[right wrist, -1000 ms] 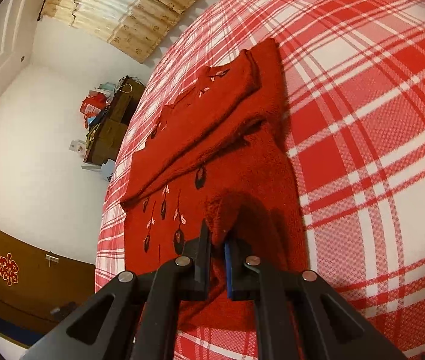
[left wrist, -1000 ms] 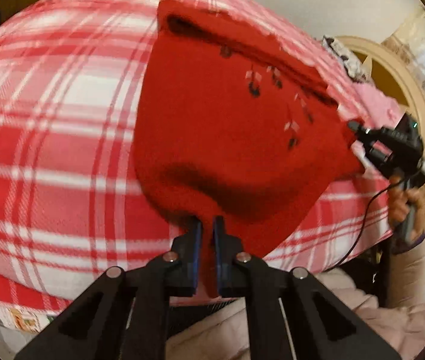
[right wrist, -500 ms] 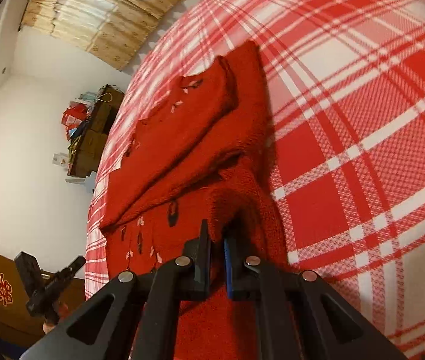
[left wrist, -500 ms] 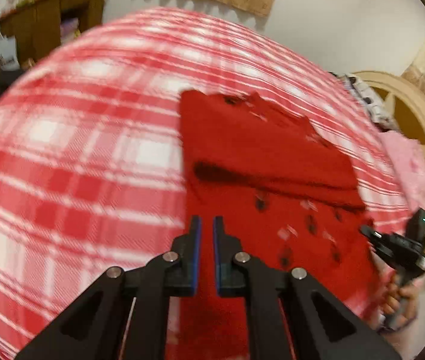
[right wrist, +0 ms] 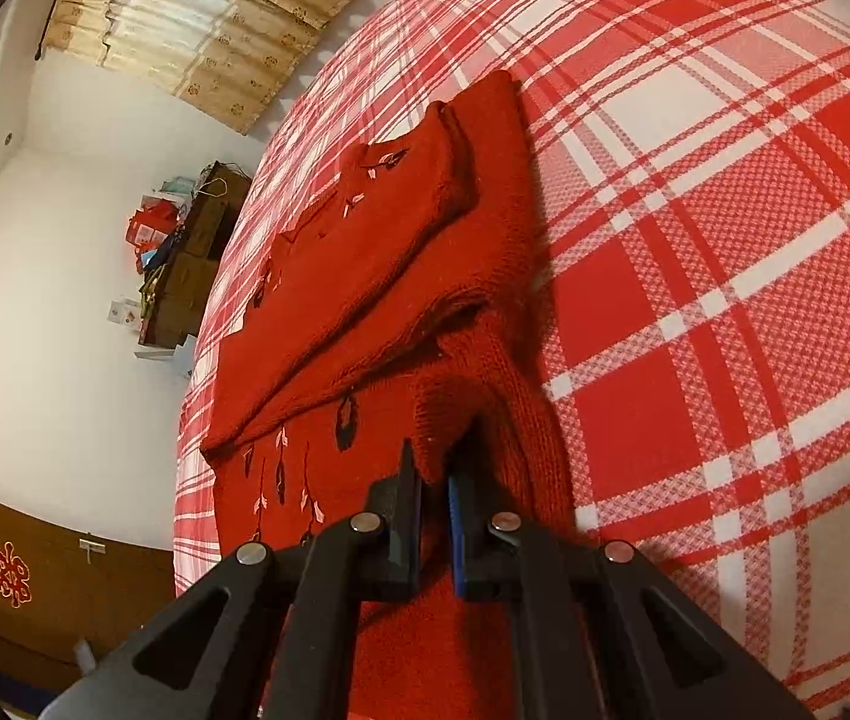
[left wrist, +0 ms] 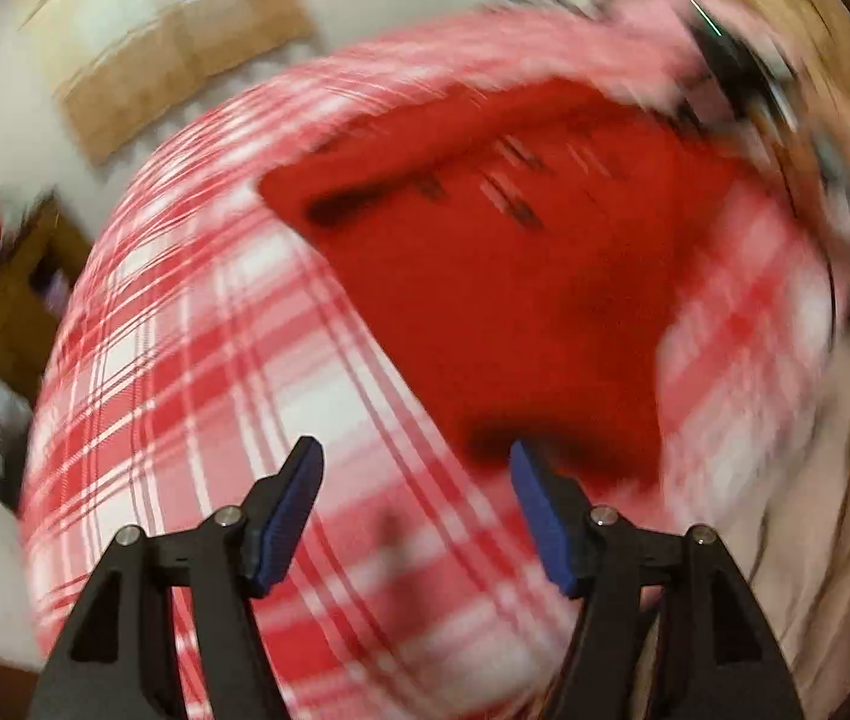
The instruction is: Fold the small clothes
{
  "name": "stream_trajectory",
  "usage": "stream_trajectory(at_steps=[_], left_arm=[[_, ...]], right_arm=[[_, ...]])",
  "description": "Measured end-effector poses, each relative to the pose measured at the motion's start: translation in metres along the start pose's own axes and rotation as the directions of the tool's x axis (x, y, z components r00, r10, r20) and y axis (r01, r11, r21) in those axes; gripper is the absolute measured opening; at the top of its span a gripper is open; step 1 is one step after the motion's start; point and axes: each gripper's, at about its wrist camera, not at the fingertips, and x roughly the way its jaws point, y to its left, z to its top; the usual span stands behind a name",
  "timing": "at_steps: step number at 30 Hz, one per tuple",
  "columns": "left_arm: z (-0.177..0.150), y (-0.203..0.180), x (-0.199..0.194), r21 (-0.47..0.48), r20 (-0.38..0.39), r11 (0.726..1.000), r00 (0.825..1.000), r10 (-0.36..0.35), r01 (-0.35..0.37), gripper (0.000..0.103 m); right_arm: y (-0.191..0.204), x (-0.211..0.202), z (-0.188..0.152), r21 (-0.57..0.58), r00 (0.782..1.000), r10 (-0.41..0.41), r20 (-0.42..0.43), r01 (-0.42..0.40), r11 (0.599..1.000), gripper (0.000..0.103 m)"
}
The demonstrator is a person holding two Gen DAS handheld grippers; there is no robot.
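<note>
A red knitted sweater point(right wrist: 365, 276) with dark leaf embroidery lies partly folded on a bed with a red-and-white plaid sheet point(right wrist: 724, 240). My right gripper point(right wrist: 433, 471) is shut on a raised fold at the sweater's near right edge. The left wrist view is blurred by motion. There my left gripper point(left wrist: 416, 462) hangs over the sheet with its jaws opening and nothing between them. The sweater's point(left wrist: 514, 300) near corner lies just beyond the right fingertip point(left wrist: 529, 468). The right gripper point(left wrist: 724, 66) shows as a dark smear at the sweater's far right.
A wooden cabinet point(right wrist: 191, 264) piled with bags stands against the white wall left of the bed. Patterned curtains point(right wrist: 215, 12) hang at the far end. A brown cupboard point(right wrist: 35, 588) with a red ornament is low on the left. Beige fabric point(left wrist: 814, 510) lies off the bed's right edge.
My left gripper, shut on the sweater's edge a second ago, has let go, swung and rolled, and its jaws have parted. My right gripper keeps its grip and has barely moved.
</note>
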Motion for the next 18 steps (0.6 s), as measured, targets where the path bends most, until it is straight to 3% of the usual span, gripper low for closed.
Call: stream_trajectory(at_steps=[4, 6, 9, 12, 15, 18], left_arm=[[-0.016, -0.039, 0.014, 0.225, -0.011, 0.971, 0.996, 0.089, -0.084, 0.07], [-0.007, -0.043, 0.019, 0.253, 0.017, 0.962, 0.995, 0.102, -0.103, 0.07], [0.022, -0.038, 0.021, 0.249, 0.124, 0.96, 0.987, 0.101, -0.13, 0.069], [0.039, -0.038, 0.035, 0.295, 0.159, 0.946, 0.983, 0.092, -0.136, 0.069], [0.05, -0.036, 0.042, 0.324, 0.176, 0.944, 0.984, -0.001, -0.057, 0.064], [0.063, -0.016, 0.042, 0.22, 0.146, 0.962, 0.97, -0.195, 0.16, 0.041]], right_arm=[[0.0, -0.001, -0.001, 0.0, 1.0, -0.004, -0.001, 0.004, 1.0, 0.007], [-0.001, -0.002, -0.003, 0.007, 1.0, -0.002, 0.0, 0.002, 1.0, 0.007], [-0.003, -0.003, -0.004, 0.022, 1.0, 0.0, 0.001, 0.0, 1.0, 0.007], [-0.003, -0.004, -0.003, 0.02, 1.0, -0.007, -0.001, 0.007, 1.0, 0.007], [-0.002, -0.004, -0.003, 0.019, 1.0, -0.011, -0.005, 0.011, 1.0, 0.007], [-0.002, -0.003, -0.001, 0.028, 1.0, -0.007, -0.006, 0.008, 1.0, 0.007]])
